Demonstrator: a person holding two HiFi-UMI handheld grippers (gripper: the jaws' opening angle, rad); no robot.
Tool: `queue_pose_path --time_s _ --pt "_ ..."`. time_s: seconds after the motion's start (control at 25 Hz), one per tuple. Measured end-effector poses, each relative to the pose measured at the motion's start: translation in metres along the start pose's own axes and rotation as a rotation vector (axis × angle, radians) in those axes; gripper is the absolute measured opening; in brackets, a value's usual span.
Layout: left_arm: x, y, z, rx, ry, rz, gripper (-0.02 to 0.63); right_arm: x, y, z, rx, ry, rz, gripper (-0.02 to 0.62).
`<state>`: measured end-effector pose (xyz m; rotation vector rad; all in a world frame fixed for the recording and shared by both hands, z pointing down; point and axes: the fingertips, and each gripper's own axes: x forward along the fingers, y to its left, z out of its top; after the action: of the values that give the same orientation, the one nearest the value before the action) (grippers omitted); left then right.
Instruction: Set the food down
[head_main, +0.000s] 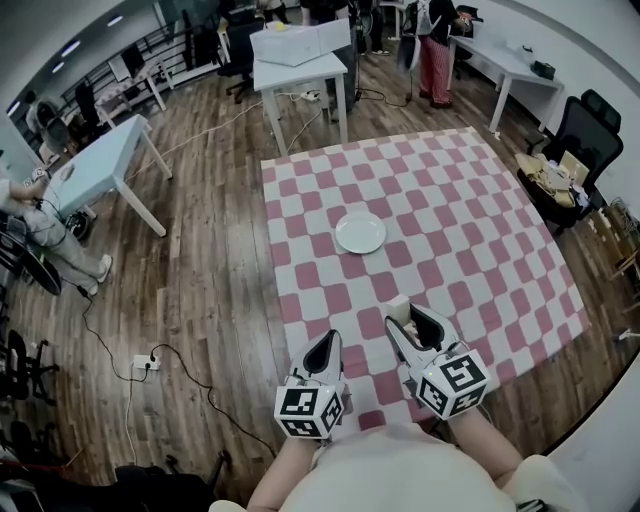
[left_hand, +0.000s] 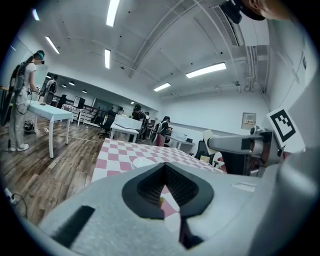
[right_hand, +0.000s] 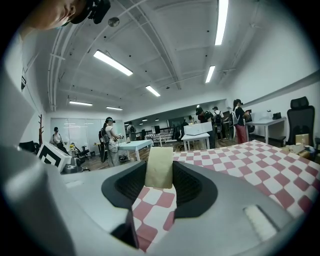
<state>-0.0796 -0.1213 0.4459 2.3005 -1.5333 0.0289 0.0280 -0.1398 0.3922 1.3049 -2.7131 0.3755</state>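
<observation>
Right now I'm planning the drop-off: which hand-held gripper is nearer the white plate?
Right. The right hand-held gripper, holding the food, sits on the near side of the plate, slightly right; the left hand-held gripper is farther back, slightly left.

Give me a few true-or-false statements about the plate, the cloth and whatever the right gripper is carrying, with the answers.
1. The right gripper has a pale block of food between its fingers. True.
2. The white plate already has food on it. False: it looks bare.
3. The cloth is checked pink and white. True.
4. The plate stands on a blue table. False: it lies on the checked cloth, apart from both grippers.
</observation>
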Motion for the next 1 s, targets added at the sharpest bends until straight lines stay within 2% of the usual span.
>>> queue_pose_path --time_s 0.32,0.6,1.0 --pt "0.010 0.011 -0.005 0.007 0.039 -0.023 0.006 0.029 -0.004 -0.002 -0.009 0.030 -0.018 0.172" --pt "0.018 0.020 -0.006 -0.024 0.055 -0.042 0.006 0.052 -0.010 -0.003 -0.044 0.069 -0.024 0.172" --pt "0.046 0.041 -0.006 -0.050 0.084 0.011 0.006 0.096 -0.040 -0.009 -0.054 0.129 0.018 0.172"
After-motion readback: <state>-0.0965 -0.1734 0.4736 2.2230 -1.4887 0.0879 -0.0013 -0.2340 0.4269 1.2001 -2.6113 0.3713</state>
